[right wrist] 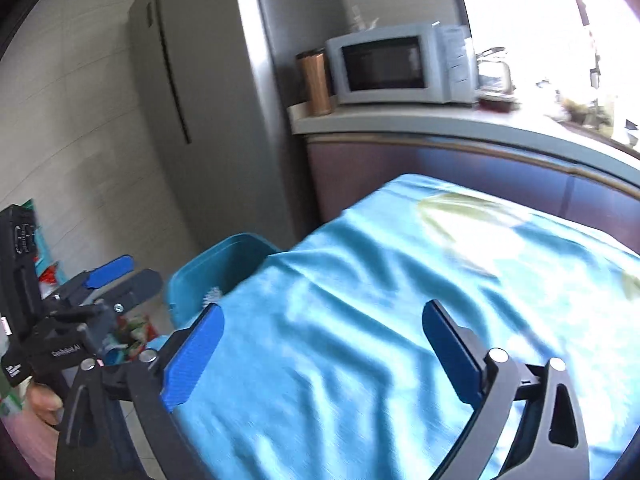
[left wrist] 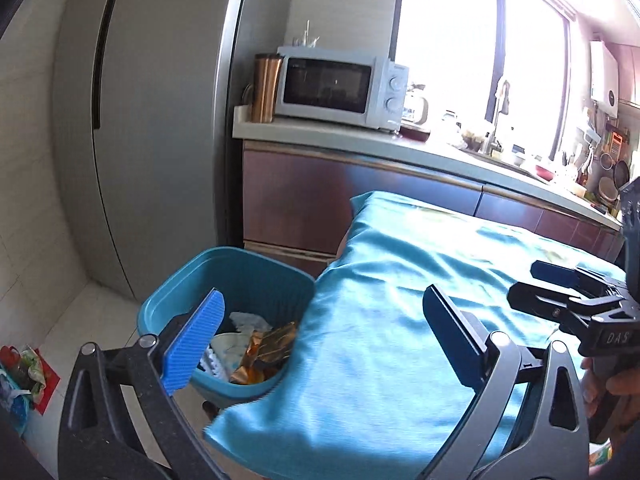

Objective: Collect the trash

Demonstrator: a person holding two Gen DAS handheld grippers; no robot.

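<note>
1. The blue bin point(left wrist: 224, 304) sits low on the floor, past the left finger of the left claw point(left wrist: 324, 330). Its open top faces up. Its long side runs from near to far.
2. One bin holds the trash point(left wrist: 260, 350): a white cup, a gold wrapper and white paper.
3. The left claw is wide open and holds nothing.
4. A blue cloth point(left wrist: 400, 320) on the table lies under both claws. Its edge hangs over the bin's right rim.
5. The right claw point(right wrist: 322, 348) is also wide open and holds nothing.
6. Far ahead stand one fridge point(left wrist: 152, 120), one microwave point(left wrist: 340, 86) and one copper cup point(left wrist: 264, 88).
</note>
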